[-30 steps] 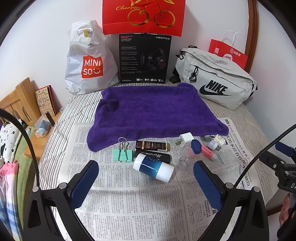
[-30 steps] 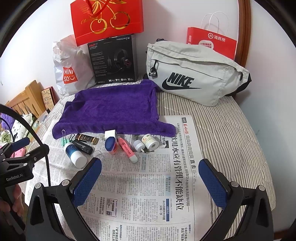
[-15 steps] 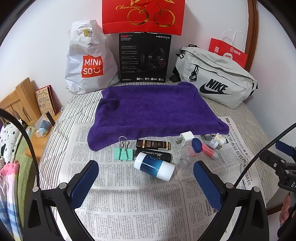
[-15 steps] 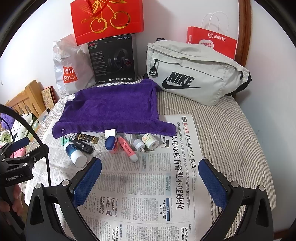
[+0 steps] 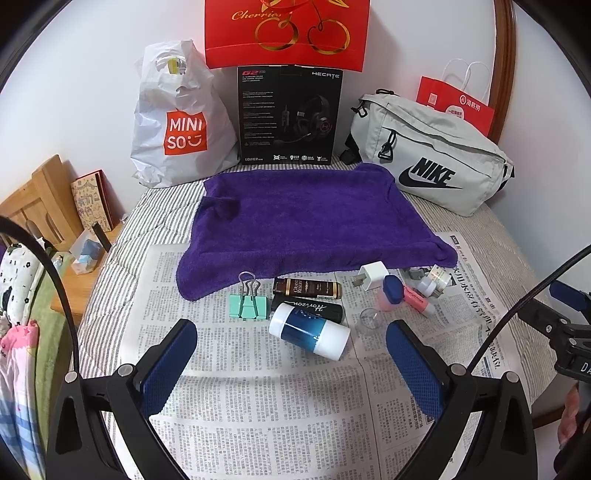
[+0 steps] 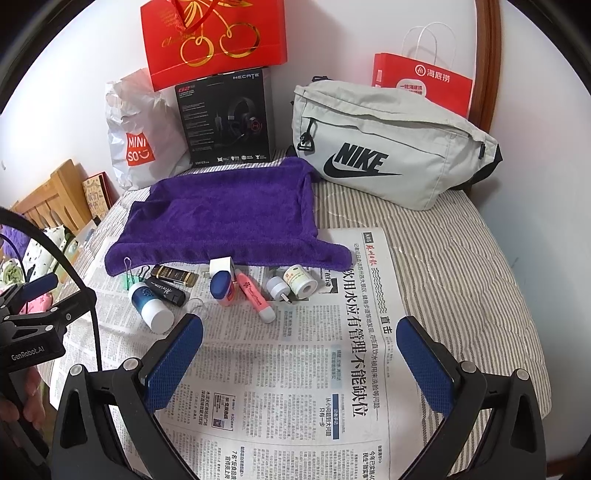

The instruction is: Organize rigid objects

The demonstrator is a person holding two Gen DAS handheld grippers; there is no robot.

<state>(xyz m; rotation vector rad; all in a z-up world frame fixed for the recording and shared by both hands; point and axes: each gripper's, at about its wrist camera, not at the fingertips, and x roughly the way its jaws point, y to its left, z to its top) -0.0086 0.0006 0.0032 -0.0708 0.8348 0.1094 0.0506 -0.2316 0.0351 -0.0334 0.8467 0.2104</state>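
Small items lie in a row on newspaper (image 5: 258, 398) just in front of a purple towel (image 5: 310, 218): a mint binder clip (image 5: 248, 304), a brown bottle (image 5: 308, 288), a black tube (image 5: 314, 309), a blue-and-white bottle (image 5: 308, 329), a clear cap (image 5: 369, 319), a white plug (image 5: 371, 275), a pink jar with blue lid (image 5: 390, 294) and a pink highlighter (image 6: 255, 295). My left gripper (image 5: 291, 350) hangs open just short of the blue-and-white bottle. My right gripper (image 6: 300, 345) is open above bare newspaper (image 6: 314, 387), nearer than the highlighter.
Against the wall stand a white Miniso bag (image 5: 177, 122), a black headset box (image 5: 290, 114), a red gift bag (image 5: 286, 31), a grey Nike bag (image 5: 432, 155) and a red paper bag (image 6: 424, 83). A wooden bedside stand (image 5: 40, 206) is at left.
Both views have shifted only slightly; the items appear a little closer in the left wrist view. Both grippers stay open and nothing has been picked up.
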